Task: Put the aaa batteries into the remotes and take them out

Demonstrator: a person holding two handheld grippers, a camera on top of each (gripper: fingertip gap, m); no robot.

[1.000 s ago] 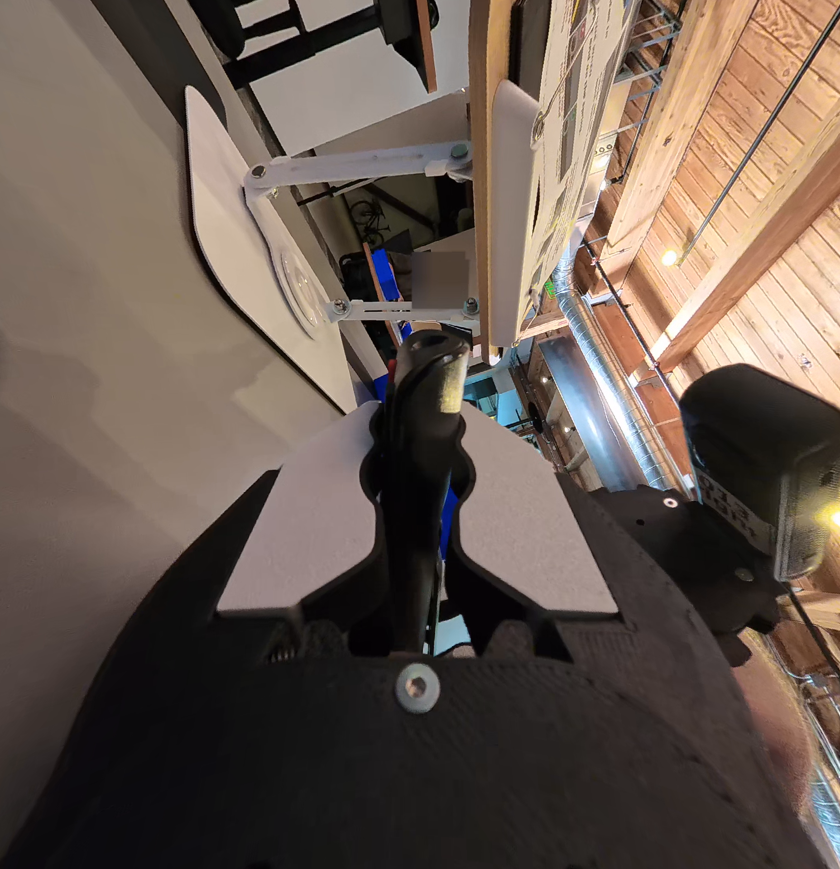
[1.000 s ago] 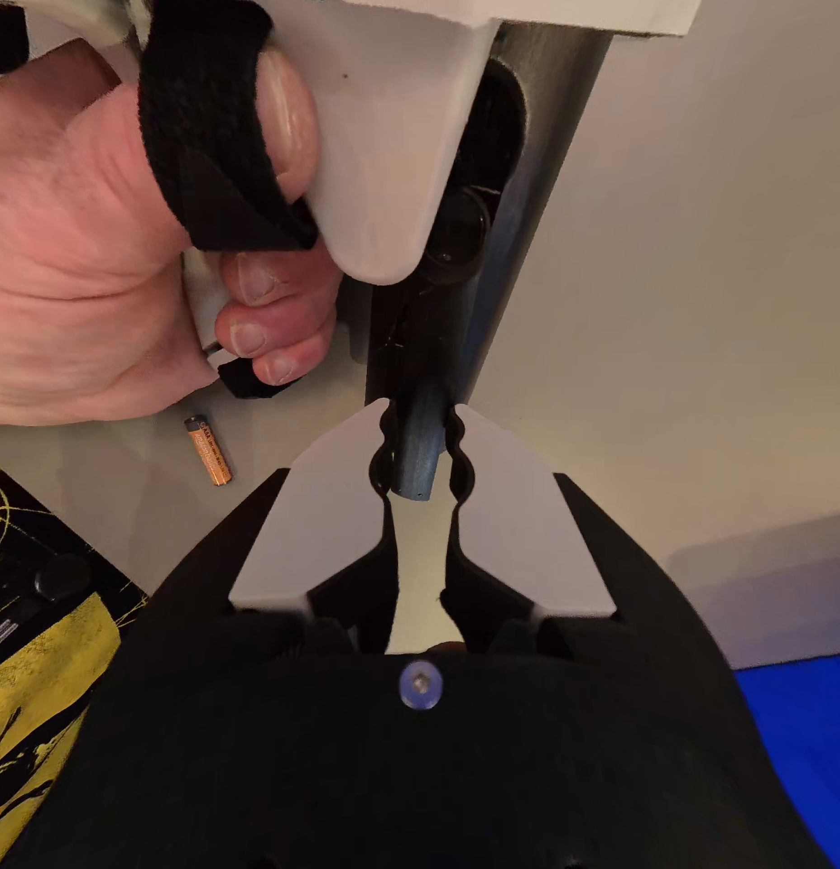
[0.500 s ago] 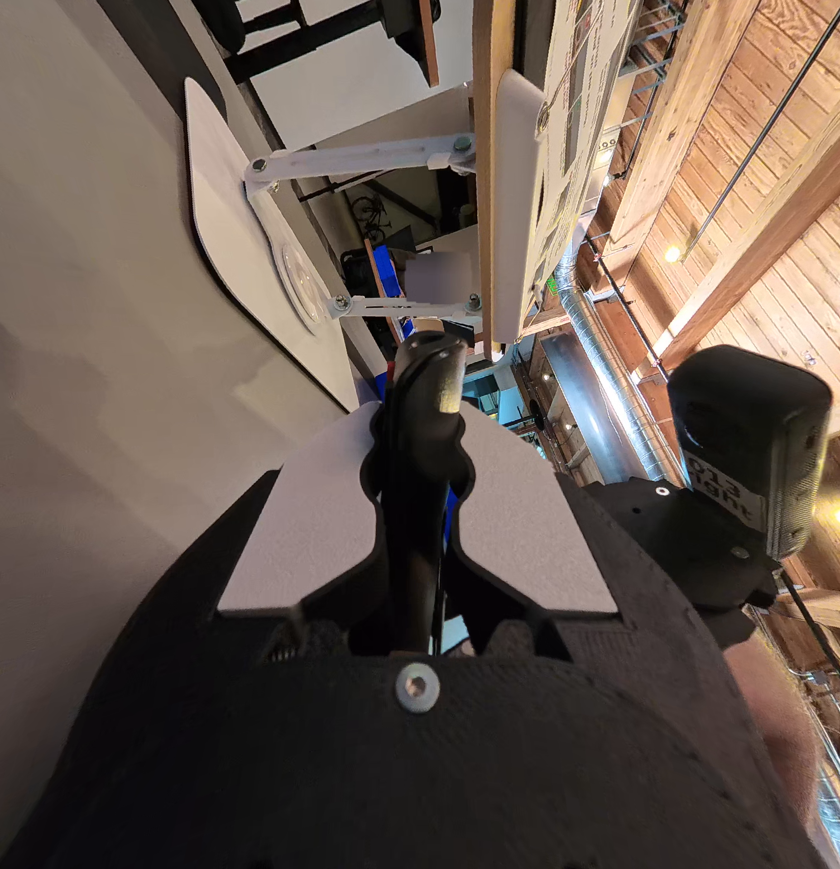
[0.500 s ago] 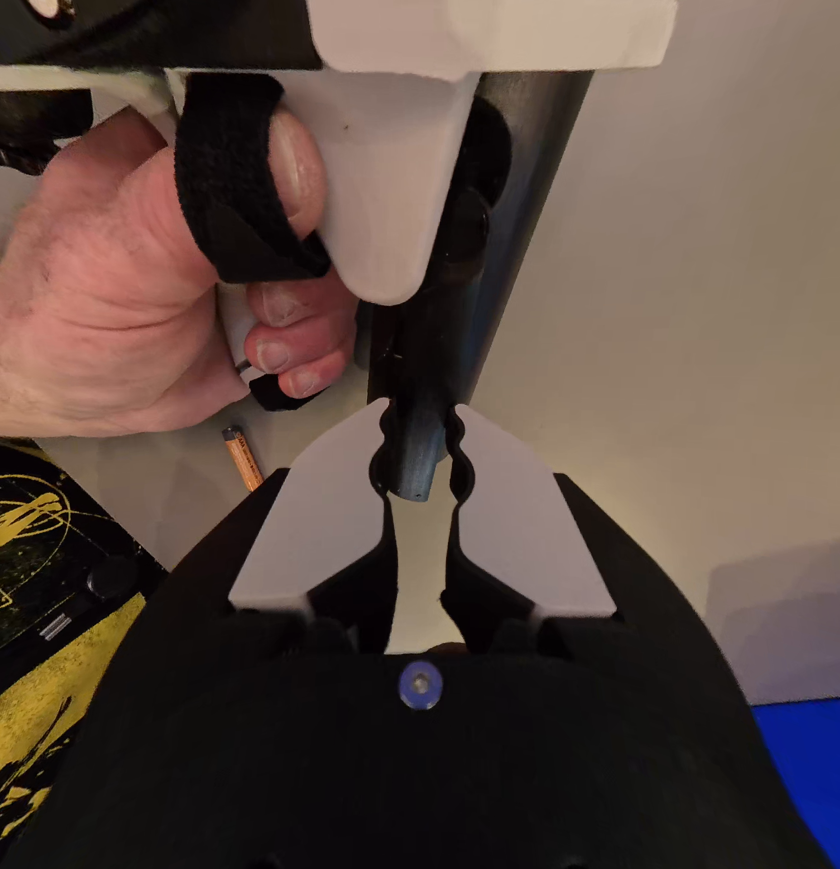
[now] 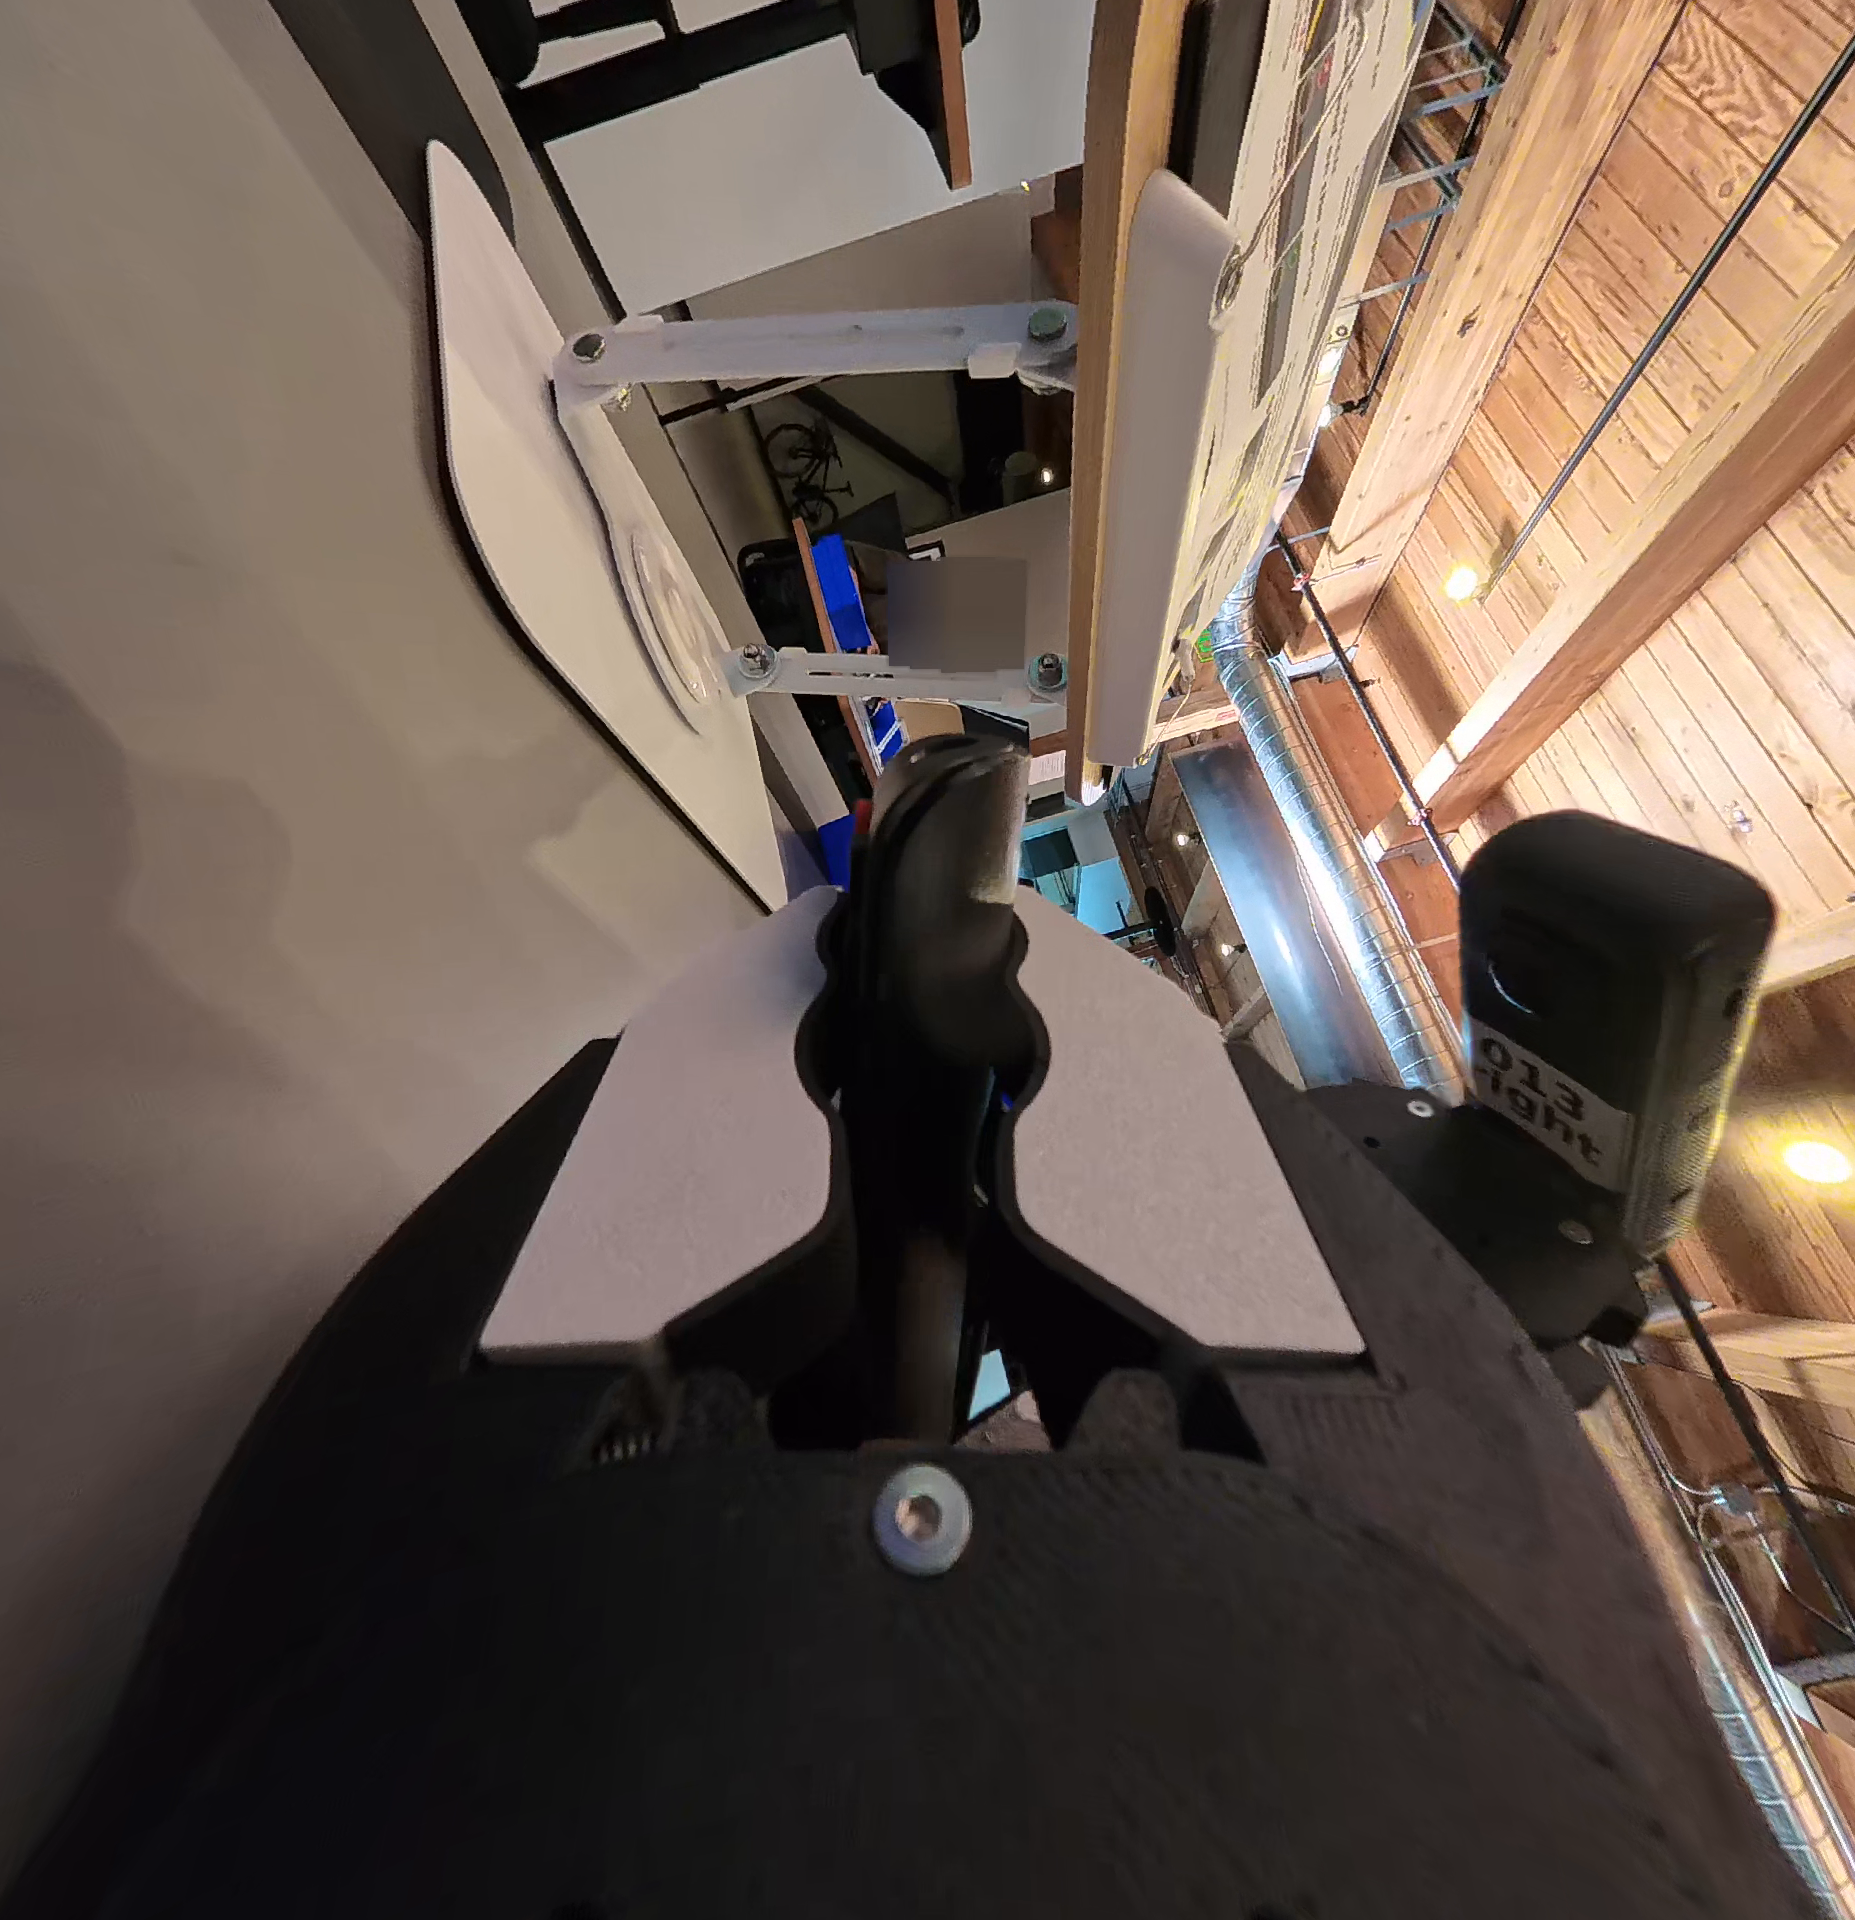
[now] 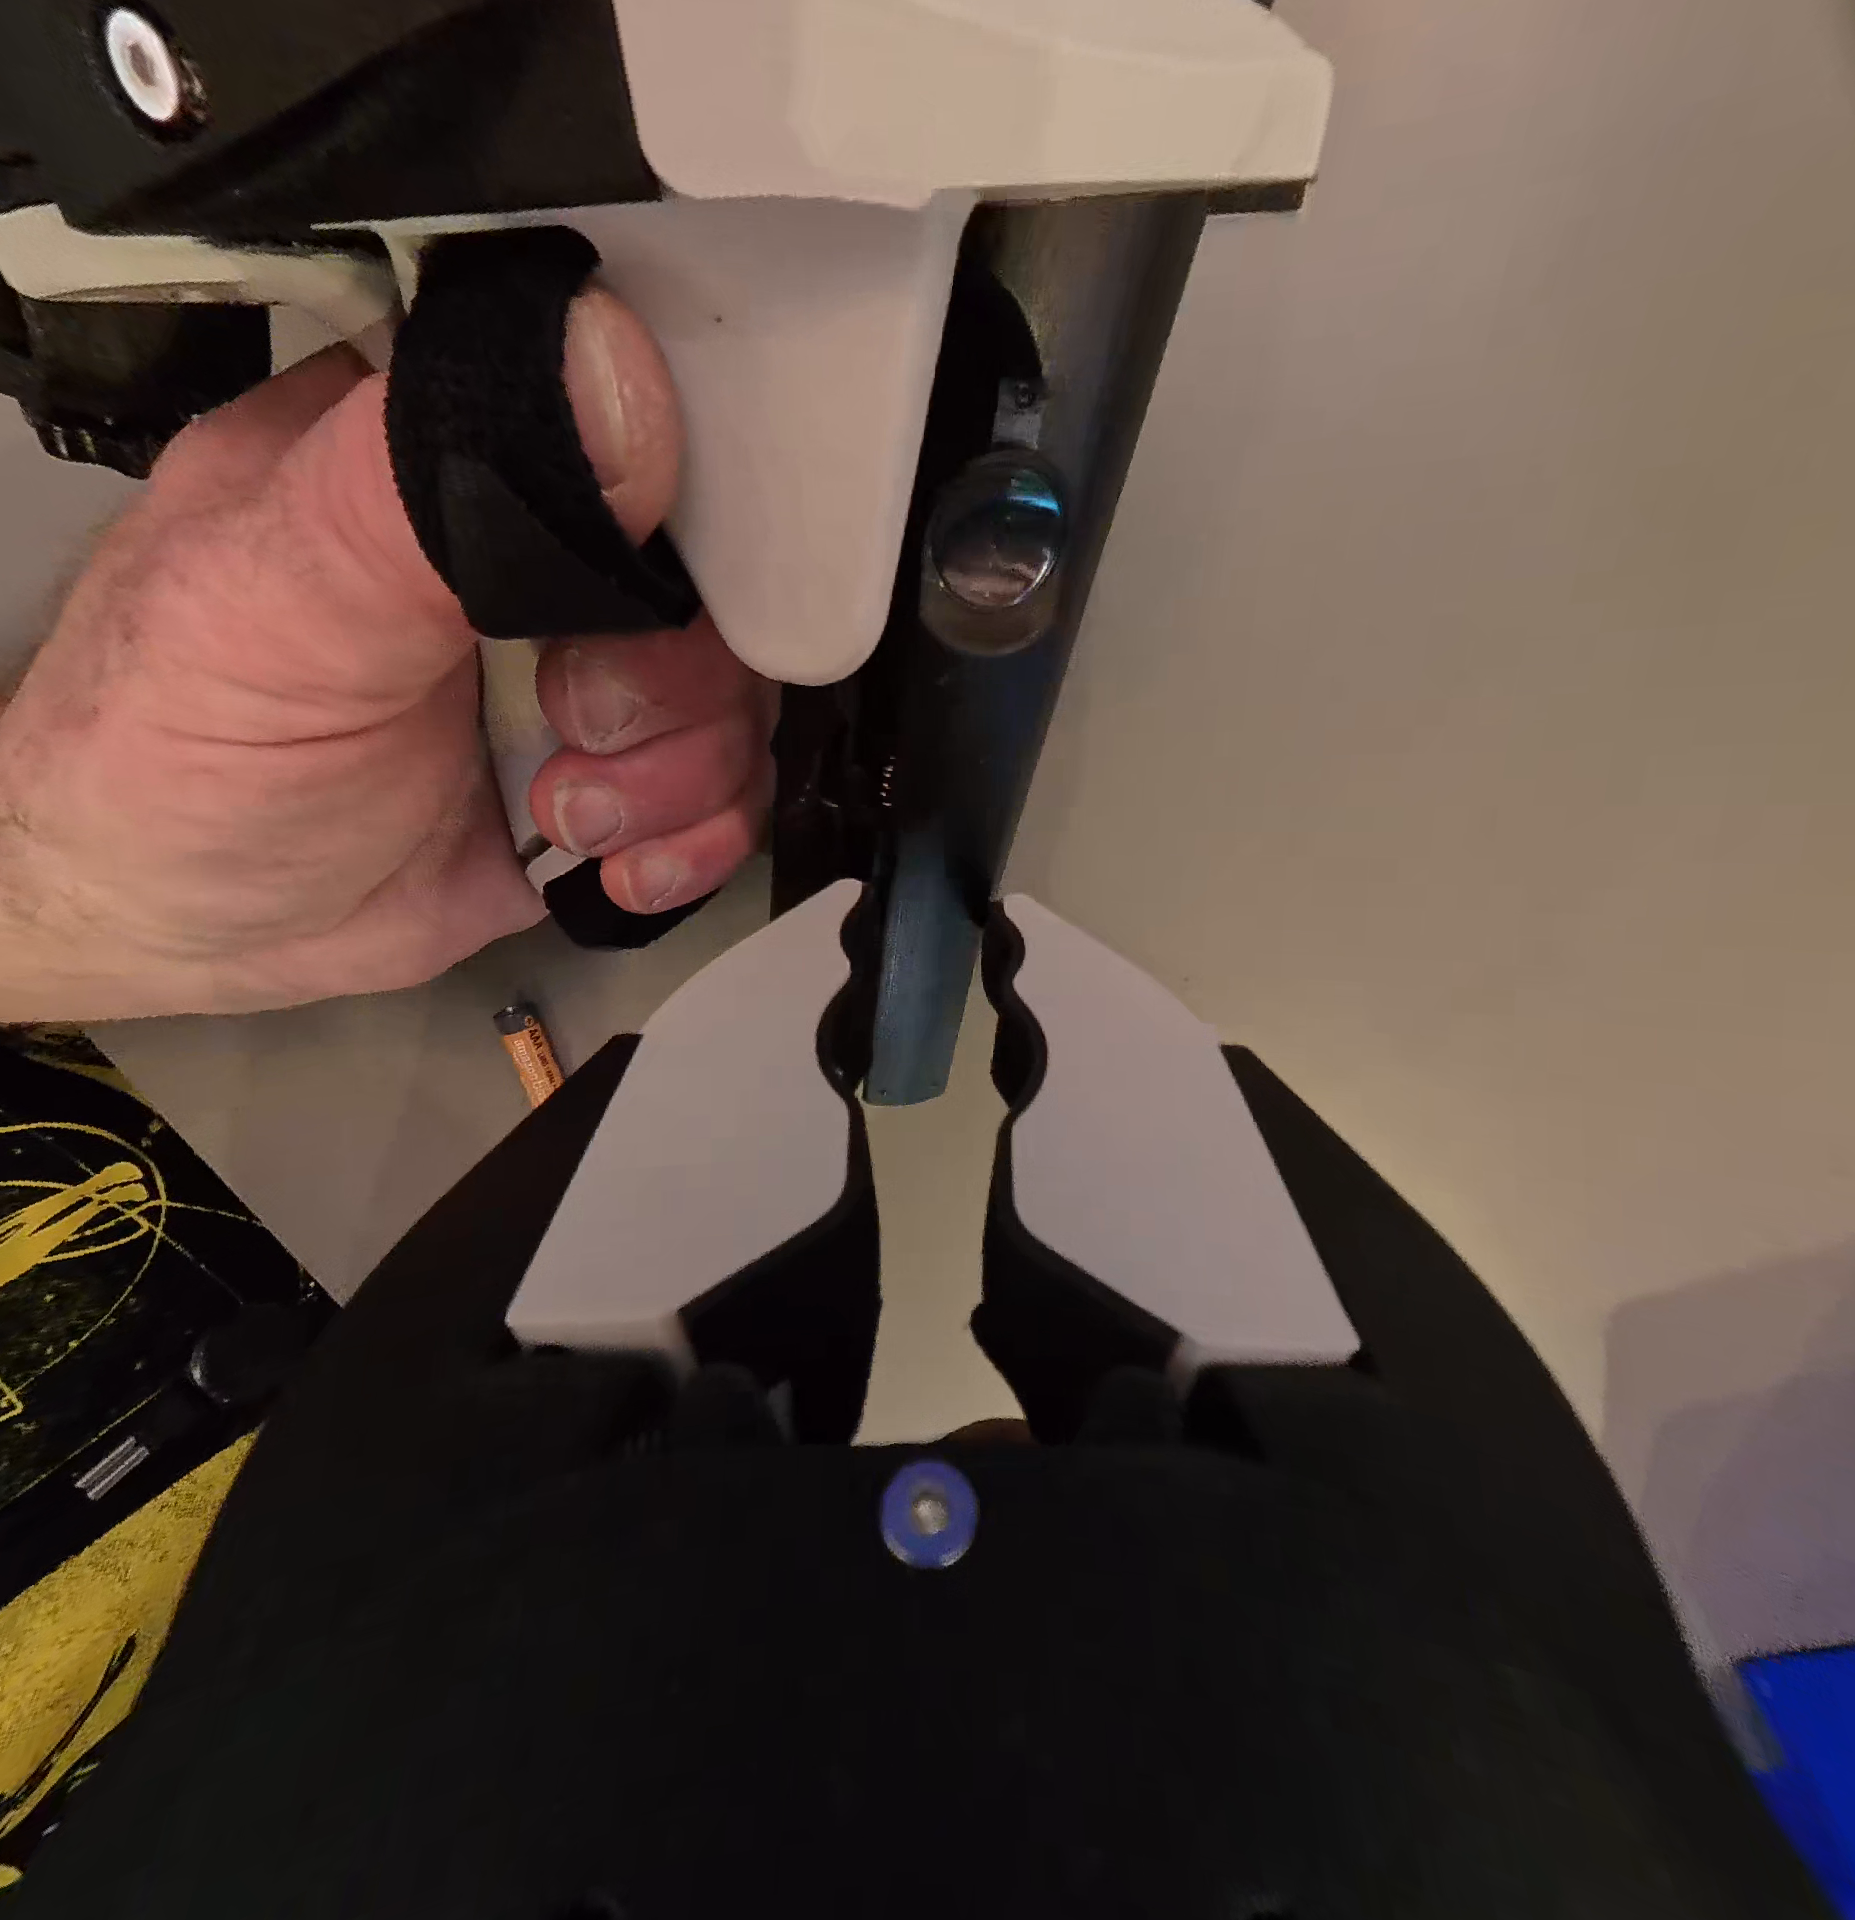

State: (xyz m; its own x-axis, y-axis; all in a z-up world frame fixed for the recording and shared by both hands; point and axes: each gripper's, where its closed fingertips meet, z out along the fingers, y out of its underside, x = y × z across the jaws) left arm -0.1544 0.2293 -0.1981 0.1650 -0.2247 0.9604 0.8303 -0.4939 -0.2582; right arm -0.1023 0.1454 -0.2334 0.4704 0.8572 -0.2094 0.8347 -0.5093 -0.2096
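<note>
The remote [image 5: 938,883], black and slim, is pinched lengthwise between the fingers of your left gripper [image 5: 923,935], held off the pale table [image 5: 175,727]. Its narrow far end pokes between the fingers of your right gripper [image 6: 923,935], which stand a little apart around it; you cannot tell whether they actually grip it. One orange AAA battery [image 6: 528,1060] lies loose on the table under your left hand [image 6: 279,748], just beside the black-and-yellow mat [image 6: 61,1299].
</note>
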